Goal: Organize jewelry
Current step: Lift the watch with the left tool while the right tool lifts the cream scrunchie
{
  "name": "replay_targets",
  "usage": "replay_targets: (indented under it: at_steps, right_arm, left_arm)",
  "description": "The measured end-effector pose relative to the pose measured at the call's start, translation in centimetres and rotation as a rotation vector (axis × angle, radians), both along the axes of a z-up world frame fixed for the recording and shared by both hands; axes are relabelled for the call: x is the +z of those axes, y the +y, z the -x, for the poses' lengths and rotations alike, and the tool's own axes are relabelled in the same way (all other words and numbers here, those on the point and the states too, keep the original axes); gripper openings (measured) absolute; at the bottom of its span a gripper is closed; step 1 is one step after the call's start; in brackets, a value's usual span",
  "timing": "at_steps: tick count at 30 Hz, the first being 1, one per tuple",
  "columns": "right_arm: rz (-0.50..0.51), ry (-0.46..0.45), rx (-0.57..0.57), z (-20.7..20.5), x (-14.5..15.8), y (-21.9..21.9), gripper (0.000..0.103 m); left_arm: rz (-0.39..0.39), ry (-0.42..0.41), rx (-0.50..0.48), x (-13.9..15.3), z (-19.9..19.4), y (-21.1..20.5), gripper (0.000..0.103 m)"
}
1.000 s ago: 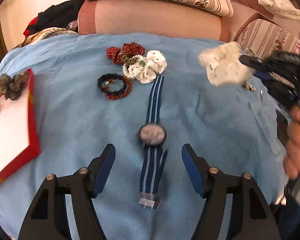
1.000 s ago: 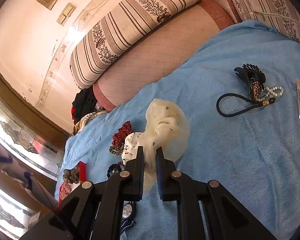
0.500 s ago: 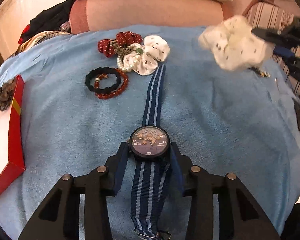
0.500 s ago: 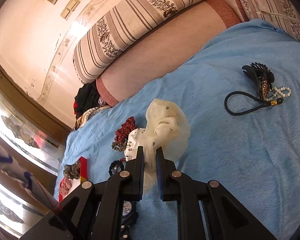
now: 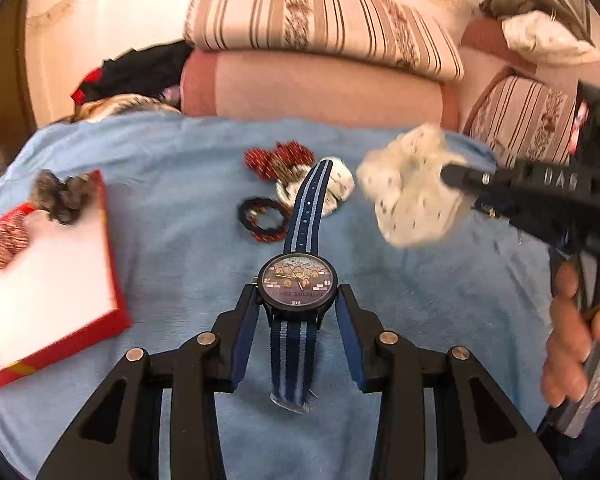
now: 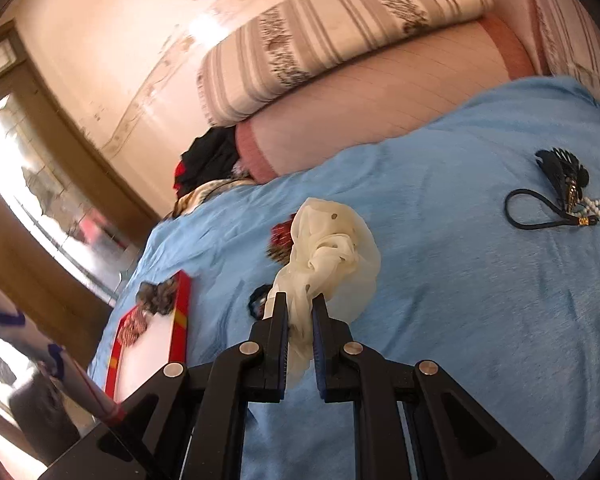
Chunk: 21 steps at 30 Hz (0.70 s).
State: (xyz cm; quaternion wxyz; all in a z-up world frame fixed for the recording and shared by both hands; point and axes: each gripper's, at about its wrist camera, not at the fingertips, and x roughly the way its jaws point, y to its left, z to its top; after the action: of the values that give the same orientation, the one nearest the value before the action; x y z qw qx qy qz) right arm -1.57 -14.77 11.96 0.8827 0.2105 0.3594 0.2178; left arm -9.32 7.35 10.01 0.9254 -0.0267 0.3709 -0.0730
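L gripper (image 5: 298, 304) clamps watch (image 5: 299, 285) | R gripper (image 6: 300, 312) pinches scrunchie (image 6: 328, 240)

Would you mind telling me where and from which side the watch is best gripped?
Grip the watch by its round case, one finger at each side, as the left gripper does now. The case is rigid; the striped strap is limp and runs lengthwise between the fingers, so coming along the strap leaves the flanks free.
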Motion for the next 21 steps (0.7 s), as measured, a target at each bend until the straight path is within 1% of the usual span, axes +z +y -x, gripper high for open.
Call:
replay_targets:
  at_steps: [2, 5, 9, 12, 14, 16, 21]
  right_arm:
    - [-0.003, -0.015, 0.018, 0.9, 0.3, 0.7, 0.012]
    - [0.030, -0.045, 0.040, 2.4, 0.6, 2.2, 0.012]
    - [0.067, -0.060, 0.051, 4.5, 0.4, 4.0, 0.012]
    - [0.071, -0.056, 0.046, 6.1, 0.2, 4.7, 0.012]
    - [0.090, -0.068, 0.038, 7.5, 0.4, 5.2, 0.012]
    - [0.086, -0.073, 0.031, 8.6, 0.8, 5.3, 0.012]
    - [0.095, -0.080, 0.020, 10.1, 1.9, 6.2, 0.012]
  left_arm:
    - [0.010, -0.021, 0.019, 0.9, 0.9, 1.0, 0.038]
    - [0.016, -0.050, 0.049, 1.6, 2.1, 2.6, 0.038]
    - [-0.005, -0.099, 0.075, 1.7, 3.4, 3.6, 0.038]
    - [0.006, -0.110, 0.096, 1.4, 3.1, 4.6, 0.038]
    - [0.007, -0.113, 0.104, 1.3, 3.0, 5.1, 0.038]
    - [0.018, -0.116, 0.115, 1.3, 2.8, 5.6, 0.038]
    - [0.002, -0.140, 0.127, 1.3, 3.0, 6.4, 0.039]
